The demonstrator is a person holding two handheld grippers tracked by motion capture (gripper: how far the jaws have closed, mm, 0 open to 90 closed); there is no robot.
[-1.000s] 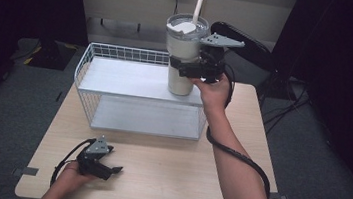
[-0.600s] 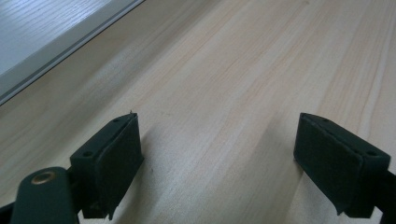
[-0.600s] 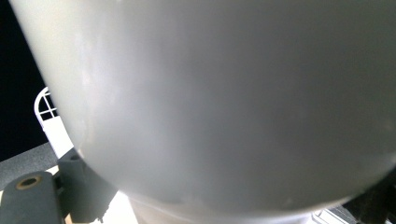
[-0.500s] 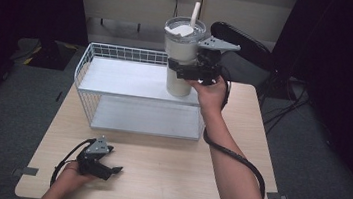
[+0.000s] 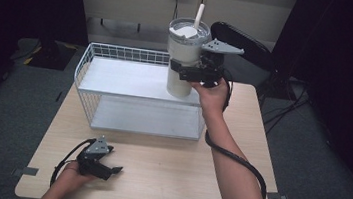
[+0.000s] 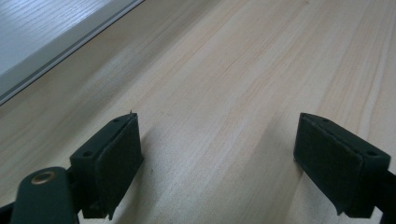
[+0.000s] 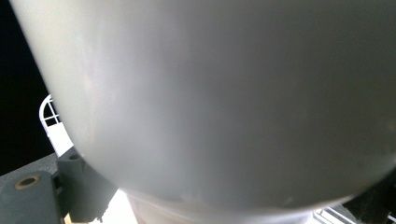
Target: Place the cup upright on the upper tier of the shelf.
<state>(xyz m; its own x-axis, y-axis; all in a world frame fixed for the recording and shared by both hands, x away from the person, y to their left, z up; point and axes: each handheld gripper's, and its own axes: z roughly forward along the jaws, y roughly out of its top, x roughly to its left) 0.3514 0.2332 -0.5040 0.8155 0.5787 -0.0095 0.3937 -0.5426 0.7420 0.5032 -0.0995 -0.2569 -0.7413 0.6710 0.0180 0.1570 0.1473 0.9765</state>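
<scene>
High view: my right gripper (image 5: pixel 187 74) is clamping the tall cream plastic tumbler with lid and straw (image 5: pixel 183 55) between its jaws, above the white wire basket (image 5: pixel 119 53).
Left gripper view: my left gripper (image 6: pixel 217 161) is resting open over the pale wooden table (image 6: pixel 243 70).
Right gripper view: the tumbler (image 7: pixel 224 93) is pressing against both pads.

The tumbler (image 7: pixel 224 93) looms blurred here, top and base cut off. It hides most of the right hand-held gripper (image 5: pixel 187 73) jaws.

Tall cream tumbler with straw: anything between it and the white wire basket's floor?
Nothing visible. The right tongs hold the tall cream tumbler with straw above the white wire basket, whose floor beneath shows bare.
</scene>
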